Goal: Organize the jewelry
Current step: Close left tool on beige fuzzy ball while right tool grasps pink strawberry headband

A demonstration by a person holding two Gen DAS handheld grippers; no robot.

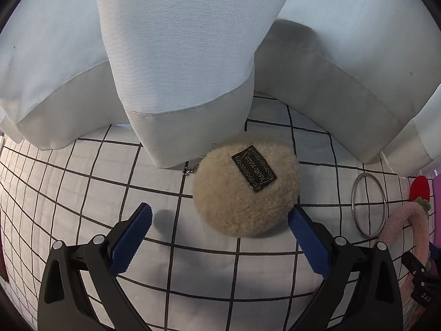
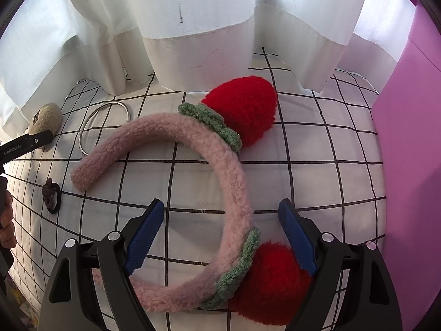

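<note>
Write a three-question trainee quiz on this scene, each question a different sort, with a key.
1. True or false: the right gripper is shut on the headband.
2. What lies between the puff and the headband? A) hair tie B) bangle C) comb
3. Fill in: the left gripper is ___, with the puff ahead of it.

Key: 1 false, its open jaws straddle the band. 2 B, the bangle. 3 open.
</note>
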